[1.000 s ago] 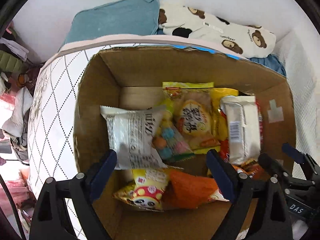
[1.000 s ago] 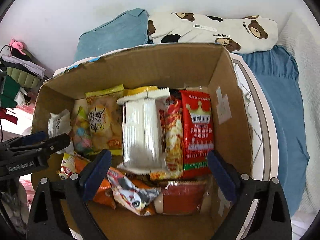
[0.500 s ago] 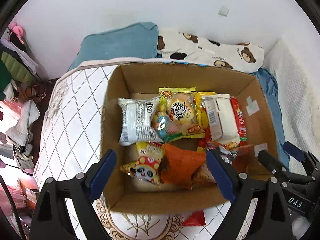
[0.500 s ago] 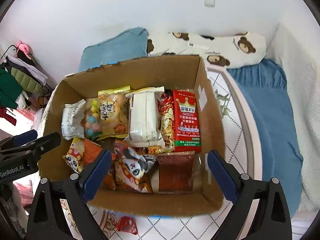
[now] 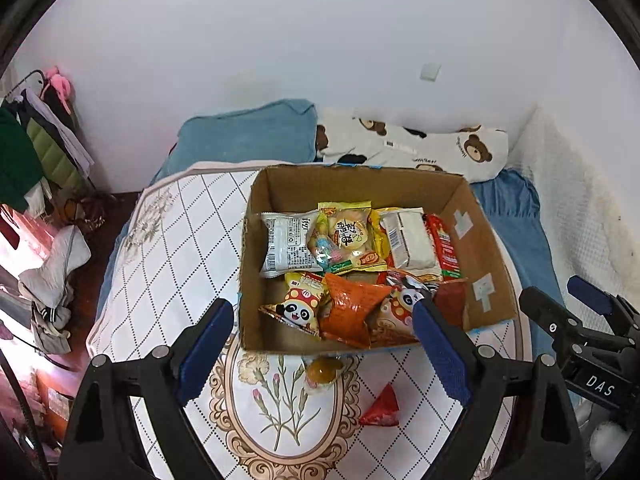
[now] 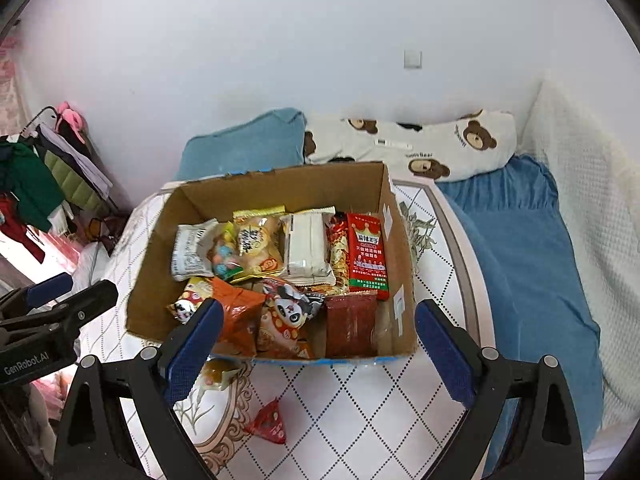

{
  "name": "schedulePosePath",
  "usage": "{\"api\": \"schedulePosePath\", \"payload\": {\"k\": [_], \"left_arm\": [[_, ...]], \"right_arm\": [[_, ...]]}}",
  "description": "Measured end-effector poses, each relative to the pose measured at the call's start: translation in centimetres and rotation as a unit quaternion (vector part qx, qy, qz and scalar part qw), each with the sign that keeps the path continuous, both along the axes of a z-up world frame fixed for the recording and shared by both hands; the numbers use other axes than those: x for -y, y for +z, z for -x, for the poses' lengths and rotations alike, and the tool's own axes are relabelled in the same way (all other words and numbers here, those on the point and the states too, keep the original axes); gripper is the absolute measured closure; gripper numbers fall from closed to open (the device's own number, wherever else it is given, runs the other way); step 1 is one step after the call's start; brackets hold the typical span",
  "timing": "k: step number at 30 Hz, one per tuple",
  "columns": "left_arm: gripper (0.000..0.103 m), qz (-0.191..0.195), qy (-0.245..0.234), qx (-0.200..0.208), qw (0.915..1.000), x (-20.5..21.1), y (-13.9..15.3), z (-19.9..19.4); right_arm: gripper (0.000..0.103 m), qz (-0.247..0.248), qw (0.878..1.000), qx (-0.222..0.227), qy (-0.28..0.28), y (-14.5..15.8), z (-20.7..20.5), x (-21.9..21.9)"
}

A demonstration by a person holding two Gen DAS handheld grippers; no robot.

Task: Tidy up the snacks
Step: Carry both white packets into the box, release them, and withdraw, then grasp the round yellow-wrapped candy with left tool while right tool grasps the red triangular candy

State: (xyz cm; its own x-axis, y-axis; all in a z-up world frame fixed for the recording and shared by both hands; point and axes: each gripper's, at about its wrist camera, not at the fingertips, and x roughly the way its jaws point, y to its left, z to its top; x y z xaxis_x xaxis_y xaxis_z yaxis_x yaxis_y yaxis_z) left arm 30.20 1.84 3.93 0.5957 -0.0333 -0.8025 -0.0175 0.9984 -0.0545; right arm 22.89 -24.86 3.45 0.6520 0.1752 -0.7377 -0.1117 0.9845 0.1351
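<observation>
A cardboard box (image 5: 256, 336) (image 6: 144, 276) stands on a white patterned table (image 5: 160, 264) (image 6: 352, 408) and holds several snack packets, among them a white packet (image 5: 288, 246), a red packet (image 6: 367, 254) and an orange bag (image 5: 348, 312). Outside the box, near its front edge, lie a small red triangular snack (image 5: 382, 404) (image 6: 270, 424) and a clear packet with an amber sweet (image 5: 322, 372) (image 6: 216, 372). My left gripper (image 5: 324, 354) is open and empty, above the table in front of the box. My right gripper (image 6: 318, 352) is open and empty, also in front of the box.
A blue pillow (image 5: 248, 136) and a bear-print pillow (image 5: 416, 148) lie behind the table on a bed with a blue sheet (image 6: 520, 248). Clothes hang on a rack (image 5: 36, 148) at the left. A white wall is behind.
Both grippers have pulled back and up from over the box. The whole box, the table in front of it and the two loose snacks have come into view.
</observation>
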Motion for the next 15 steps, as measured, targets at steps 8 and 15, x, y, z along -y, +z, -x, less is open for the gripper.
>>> {"api": "schedulePosePath", "payload": {"k": [8,15], "left_arm": [[0.012,0.004,-0.004,0.022,0.9997,0.5,1.2,3.4],[0.012,0.005,-0.001,0.028,0.9996,0.9,1.1,4.7]], "right_arm": [[0.005,0.001,0.999,0.036,-0.004,2.2,4.4,0.3],[0.005,-0.006,0.999,0.052,-0.013,2.9,6.8,1.3]]}}
